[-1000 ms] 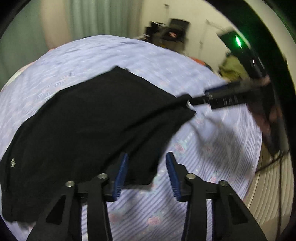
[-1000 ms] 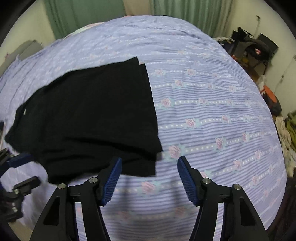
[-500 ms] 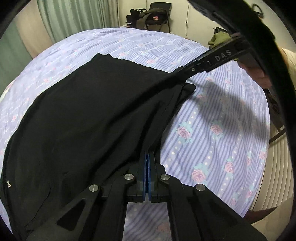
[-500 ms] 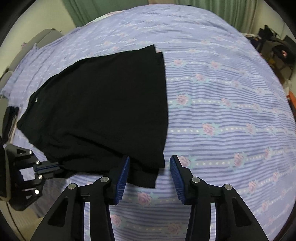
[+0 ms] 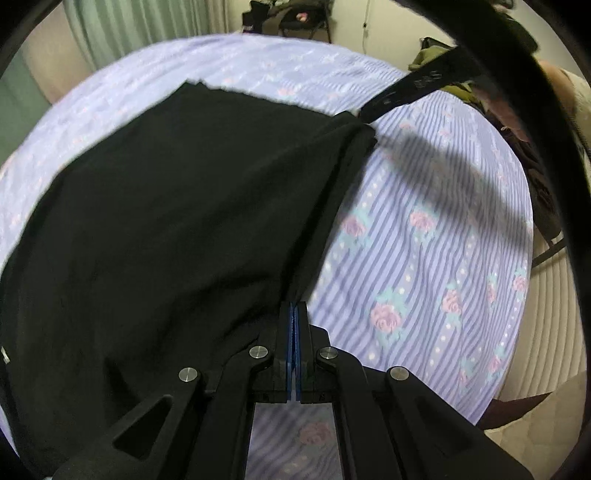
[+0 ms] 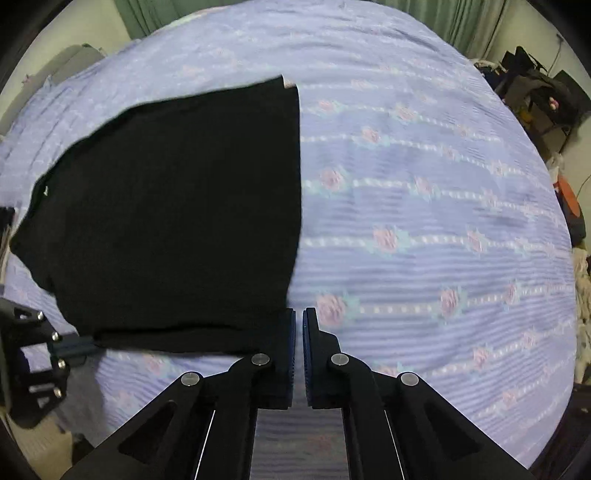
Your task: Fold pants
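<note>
Black pants (image 5: 177, 206) lie on a lilac striped bedspread with roses (image 5: 424, 258). My left gripper (image 5: 294, 314) is shut on the near edge of the pants. In the right wrist view the pants (image 6: 177, 206) fill the left half, and my right gripper (image 6: 299, 321) is shut on their near right corner. The right gripper also shows in the left wrist view (image 5: 364, 120), at the far corner of the same edge. The left gripper shows at the left of the right wrist view (image 6: 85, 345), pinching the near left corner. The edge between them is lifted slightly.
The bedspread (image 6: 424, 221) stretches wide to the right of the pants. Green curtains (image 6: 155, 14) hang behind the bed. A chair with clutter (image 6: 546, 99) stands at the far right. The bed's near edge drops off by the left gripper.
Both grippers went from open to shut on the near edge of the pants, the left first and then the right. That edge now rises a little off the bed.
</note>
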Motion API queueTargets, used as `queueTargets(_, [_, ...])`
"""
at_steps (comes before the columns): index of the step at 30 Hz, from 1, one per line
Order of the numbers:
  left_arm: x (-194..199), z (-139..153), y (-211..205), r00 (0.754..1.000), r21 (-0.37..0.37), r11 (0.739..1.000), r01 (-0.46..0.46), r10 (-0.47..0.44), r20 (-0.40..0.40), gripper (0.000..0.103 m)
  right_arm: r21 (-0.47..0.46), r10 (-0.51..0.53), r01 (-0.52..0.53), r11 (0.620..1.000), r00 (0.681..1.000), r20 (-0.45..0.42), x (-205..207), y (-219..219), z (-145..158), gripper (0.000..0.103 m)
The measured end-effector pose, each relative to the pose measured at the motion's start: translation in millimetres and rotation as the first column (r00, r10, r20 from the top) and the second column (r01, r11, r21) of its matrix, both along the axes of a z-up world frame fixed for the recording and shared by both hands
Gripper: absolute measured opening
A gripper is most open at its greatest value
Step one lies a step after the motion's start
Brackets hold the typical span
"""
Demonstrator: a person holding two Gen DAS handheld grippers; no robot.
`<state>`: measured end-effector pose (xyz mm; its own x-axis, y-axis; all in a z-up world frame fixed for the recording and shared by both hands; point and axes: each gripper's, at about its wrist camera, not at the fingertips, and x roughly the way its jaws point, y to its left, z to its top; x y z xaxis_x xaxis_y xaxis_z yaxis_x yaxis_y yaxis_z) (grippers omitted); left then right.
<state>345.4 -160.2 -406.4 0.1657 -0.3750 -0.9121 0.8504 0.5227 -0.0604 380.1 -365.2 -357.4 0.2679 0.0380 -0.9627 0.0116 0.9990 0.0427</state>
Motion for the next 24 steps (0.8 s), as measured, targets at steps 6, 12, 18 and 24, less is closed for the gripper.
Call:
queueTargets(6, [7,19,13,0.997,-0.04,0.998,-0.055,0.053,-0.054,0.044,-0.014,-0.074,0.075,0.997,0.996,0.049,-18,8,26,0.054])
queueTargets(12, [15,60,54,0.965,-0.075,0.963,-0.258,0.26,0.022,0.055,-0.043,-0.094,0.102,0.994,0.983,0.159,-22,34,62,0.061])
queueTargets(18, [46,58,170,0.674,-0.047,0.672,-0.739,0.737,-0.058,0.066,-0.019,-0.073,0.079,0.997,0.974,0.215,-15,85,76,0.073])
queueTargets(24, [53,26,280,0.28,-0.087,0.266,-0.96,0.92,-0.273,0.072,-0.061,0.064,-0.052,0.997,0.972,0.225,6,169,63,0.074])
